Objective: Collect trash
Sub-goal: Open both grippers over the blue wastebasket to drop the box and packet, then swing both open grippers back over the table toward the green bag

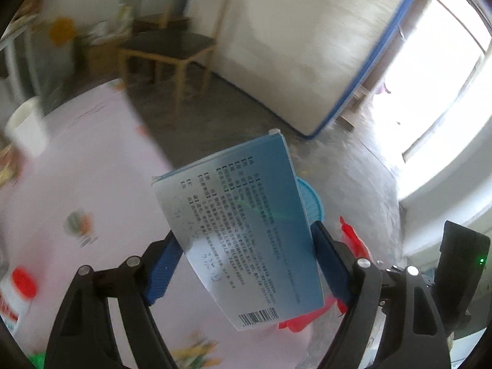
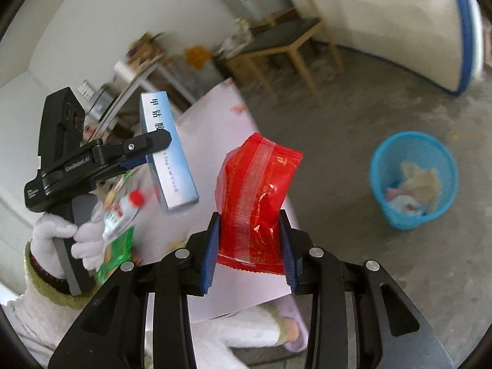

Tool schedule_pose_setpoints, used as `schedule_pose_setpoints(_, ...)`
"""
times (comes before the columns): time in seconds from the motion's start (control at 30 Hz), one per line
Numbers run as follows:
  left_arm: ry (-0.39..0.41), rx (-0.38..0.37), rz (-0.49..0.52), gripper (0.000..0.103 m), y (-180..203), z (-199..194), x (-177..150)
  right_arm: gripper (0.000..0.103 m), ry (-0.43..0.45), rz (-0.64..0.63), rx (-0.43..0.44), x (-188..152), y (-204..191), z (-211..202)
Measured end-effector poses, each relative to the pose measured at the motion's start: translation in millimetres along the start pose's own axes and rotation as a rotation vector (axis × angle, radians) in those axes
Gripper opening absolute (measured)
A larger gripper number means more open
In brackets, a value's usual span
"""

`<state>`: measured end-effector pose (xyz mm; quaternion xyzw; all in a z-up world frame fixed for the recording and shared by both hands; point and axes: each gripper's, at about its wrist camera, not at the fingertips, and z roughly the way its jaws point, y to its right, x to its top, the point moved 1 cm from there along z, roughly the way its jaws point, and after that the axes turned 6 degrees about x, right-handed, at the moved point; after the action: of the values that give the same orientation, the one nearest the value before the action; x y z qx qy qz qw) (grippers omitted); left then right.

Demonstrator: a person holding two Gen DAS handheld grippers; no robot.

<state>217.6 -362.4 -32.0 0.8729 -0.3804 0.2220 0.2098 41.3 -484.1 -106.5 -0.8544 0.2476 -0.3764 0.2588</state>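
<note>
My left gripper (image 1: 246, 233) is shut on a flat blue-and-white carton (image 1: 240, 230) with printed text and a barcode, held tilted above the edge of the pink table (image 1: 92, 169). The right wrist view shows the same carton (image 2: 167, 153) clamped edge-on in the left gripper (image 2: 144, 153), which a white-gloved hand (image 2: 61, 233) holds. My right gripper (image 2: 249, 218) is shut on a crinkled red plastic wrapper (image 2: 258, 178) that sticks up between its blue pads. A blue mesh bin (image 2: 412, 181) with crumpled paper inside stands on the floor to the right, partly hidden behind the carton in the left wrist view.
On the table lie a bottle with a red cap (image 2: 129, 203), a green packet (image 2: 117, 252) and a white cup (image 1: 27, 129). A wooden chair (image 2: 286, 40) stands beyond the table. A white mattress with blue edging (image 1: 307, 46) leans on the wall. A slippered foot (image 2: 292, 329) shows below.
</note>
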Motion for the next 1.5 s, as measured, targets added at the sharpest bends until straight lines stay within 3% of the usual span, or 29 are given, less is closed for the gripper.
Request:
schedule_pose_setpoints(0.1,-0.044,-0.04,0.041,0.079,36,35,25,0.034,0.041,0.039,-0.045,15,28,-10)
schedule_pose_setpoints(0.3,-0.085,-0.044,0.098,0.079,108,109,65,0.034,0.088,0.145,-0.123,44,91,-13)
schedule_pose_setpoints(0.37,-0.07,-0.073,0.079,0.084,130,133,77,0.039,0.109,0.19,-0.151,54,118,-8)
schedule_pose_setpoints(0.4,-0.067,-0.082,0.074,0.092,139,144,81,0.041,0.128,0.217,-0.173,59,131,-4)
schedule_pose_setpoints(0.47,-0.081,-0.133,0.079,0.094,157,168,85,0.064,0.16,0.267,-0.228,61,158,5)
schedule_pose_setpoints(0.53,-0.105,-0.136,0.069,0.094,164,179,83,0.067,0.169,0.312,-0.289,60,185,11)
schedule_pose_setpoints(0.6,-0.094,-0.19,0.034,0.094,163,178,79,0.067,0.172,0.345,-0.313,54,205,16)
schedule_pose_setpoints(0.77,-0.025,-0.229,-0.046,0.094,142,157,71,0.067,0.144,0.34,-0.332,38,220,17)
schedule_pose_setpoints(0.83,0.006,-0.283,-0.086,0.094,130,141,68,0.067,0.161,0.347,-0.317,29,220,7)
schedule_pose_setpoints(1.03,0.121,-0.369,-0.125,0.094,103,71,51,0.067,0.197,0.255,-0.315,19,189,-21)
schedule_pose_setpoints(1.1,0.164,-0.398,-0.142,0.094,94,44,42,0.071,0.215,0.178,-0.325,15,167,-35)
schedule_pose_setpoints(1.2,0.205,-0.453,-0.143,0.094,81,5,23,0.086,0.269,0.062,-0.332,10,134,-56)
schedule_pose_setpoints(1.27,0.23,-0.436,-0.118,0.094,72,-23,7,0.095,0.306,-0.003,-0.322,7,110,-67)
schedule_pose_setpoints(1.5,0.294,-0.316,-0.133,0.094,18,-95,-44,0.096,0.368,-0.097,-0.201,12,41,-76)
